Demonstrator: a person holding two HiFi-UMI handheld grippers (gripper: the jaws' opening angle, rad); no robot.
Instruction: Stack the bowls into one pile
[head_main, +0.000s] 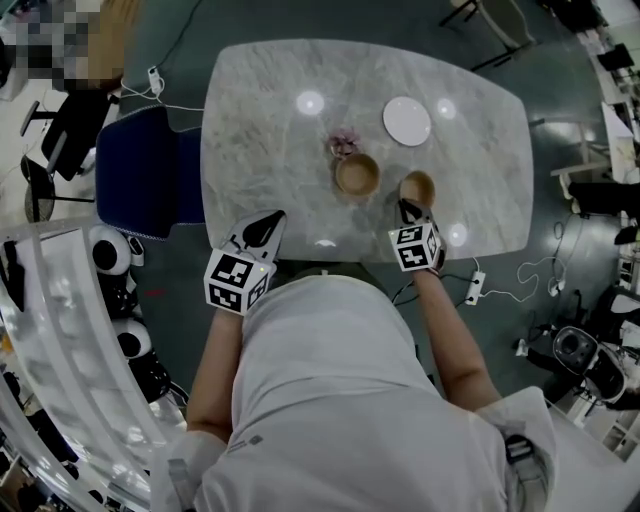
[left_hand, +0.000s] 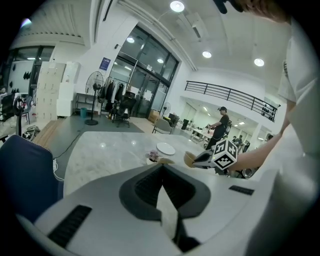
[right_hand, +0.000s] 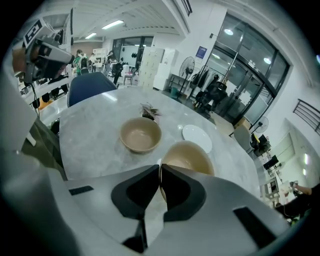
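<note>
Held bowl (right_hand: 187, 157) is sitting just right of the resting bowl (right_hand: 140, 134), near it but not touching. Right gripper (right_hand: 160, 172) is pinching the held bowl's near rim, with the jaws closed down to the wall's thickness, one inside and one outside. From the head view the held bowl (head_main: 418, 187) is looking tilted toward the gripper (head_main: 408, 208). Can't tell whether its base is clearing the marble table (head_main: 260, 120).

Both bowls are looking alike: tan, smooth, round, empty and about the same size, so one should be nesting in the other. Resting bowl (head_main: 357, 175) is standing upright, mouth up.

Step in hand, as I'm reading it, is carrying the held bowl across onto the resting bowl. Doing it well means:
- lifting until the base is clearing the resting bowl's rim
- levelling out the tilt
- centring over the mouth
- lowering until it is seating, and only then opening

A rim pinch is a one-sided hold, so the bowl may be swinging, and going slowly is the safer choice.

Left gripper (left_hand: 162, 167) is hanging at the table edge, left of the resting bowl and nearer the person, jaws together with nothing between them. White plate (head_main: 407, 120) is lying beyond the resting bowl, off to its right and well apart. Small pinkish object (head_main: 343, 145) is sitting just behind the resting bowl, too small to identify.
</note>
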